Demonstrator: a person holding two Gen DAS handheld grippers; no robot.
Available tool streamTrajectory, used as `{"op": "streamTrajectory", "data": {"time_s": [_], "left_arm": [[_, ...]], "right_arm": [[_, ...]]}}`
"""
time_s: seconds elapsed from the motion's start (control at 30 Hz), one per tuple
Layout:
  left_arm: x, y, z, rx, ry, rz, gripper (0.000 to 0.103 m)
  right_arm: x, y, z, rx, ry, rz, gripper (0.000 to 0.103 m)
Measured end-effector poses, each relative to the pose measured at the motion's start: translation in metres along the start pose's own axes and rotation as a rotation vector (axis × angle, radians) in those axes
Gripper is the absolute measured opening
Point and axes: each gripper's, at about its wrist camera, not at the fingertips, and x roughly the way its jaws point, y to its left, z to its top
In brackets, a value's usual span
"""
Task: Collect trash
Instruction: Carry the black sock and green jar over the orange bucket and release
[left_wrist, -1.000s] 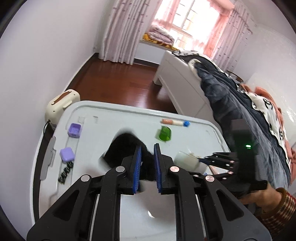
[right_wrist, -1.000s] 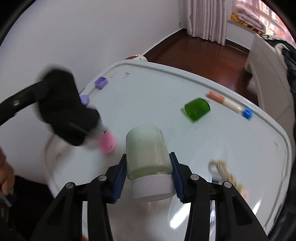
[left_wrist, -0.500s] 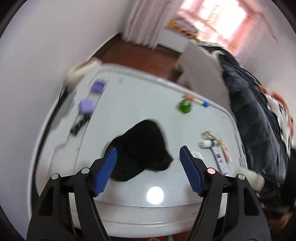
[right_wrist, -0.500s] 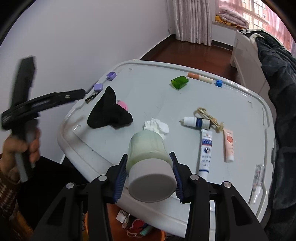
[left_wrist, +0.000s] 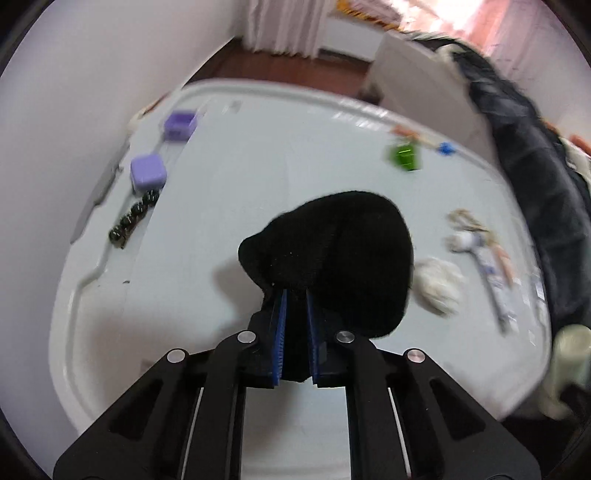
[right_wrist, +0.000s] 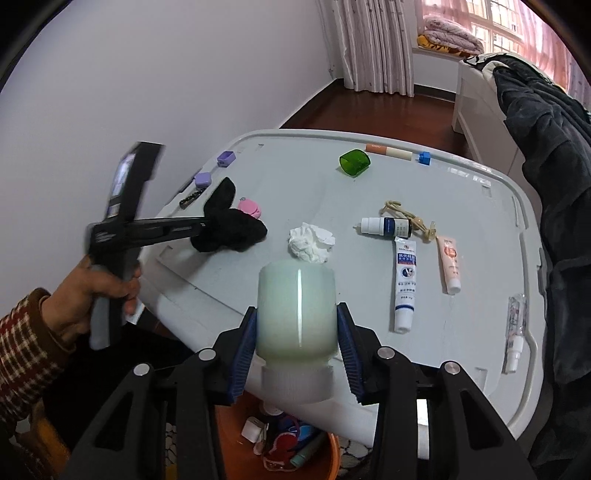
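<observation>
My left gripper (left_wrist: 295, 314) is shut on a black cloth (left_wrist: 340, 251), lifted just above the white table (left_wrist: 258, 155); it also shows in the right wrist view (right_wrist: 229, 229). My right gripper (right_wrist: 297, 343) is shut on a pale green jar (right_wrist: 295, 306) with a white lid, held past the table's near edge above an orange bin (right_wrist: 236, 443) holding several items. A crumpled white tissue (right_wrist: 310, 243) lies on the table beyond the jar.
On the table lie a green cap (right_wrist: 354, 162), a pink item (right_wrist: 250, 207), a small dropper bottle (right_wrist: 386, 226), two tubes (right_wrist: 404, 280), a cord (right_wrist: 406, 216), purple boxes (left_wrist: 147, 171) and a bead chain (left_wrist: 133, 218). A bed with dark bedding (right_wrist: 546, 147) stands right.
My left gripper opened and let the cloth drop half a second ago, then shut on it again. My right gripper drew back with the jar to over the bin.
</observation>
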Motion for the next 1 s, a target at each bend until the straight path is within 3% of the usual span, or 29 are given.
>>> {"op": "streamTrajectory", "data": {"time_s": [0.17,0.37,0.57,0.7,0.77,0.83,0.9,1.0], "left_arm": [[-0.065,-0.017,-0.037,0.062,-0.067,-0.106,0.01],[-0.102,-0.038,-0.084,0.115,-0.067,-0.178,0.01],[-0.1,-0.066,-0.142,0.22,0.11,-0.243,0.01],[-0.08,-0.08,-0.175,0.293,0.225,-0.227,0.011],[-0.067,-0.079,-0.182,0.28,0.284,-0.202,0.02],[-0.065,-0.078,-0.181,0.273,0.286,-0.16,0.037],[-0.069,-0.079,-0.176,0.275,0.25,-0.098,0.059],[-0.082,-0.084,-0.164,0.281,0.159,-0.031,0.065]], "right_arm": [[-0.002,0.01,-0.012,-0.002,0.0,0.027,0.042],[-0.004,0.028,-0.041,0.019,0.012,0.068,0.042],[-0.005,0.044,-0.092,0.044,0.099,0.107,0.042],[0.012,0.05,-0.133,0.065,0.216,0.106,0.042],[0.021,0.049,-0.148,0.081,0.27,0.098,0.043],[0.029,0.048,-0.16,0.09,0.305,0.077,0.058],[0.029,0.045,-0.162,0.106,0.306,0.049,0.063],[0.022,0.036,-0.156,0.15,0.272,0.036,0.072]]}}
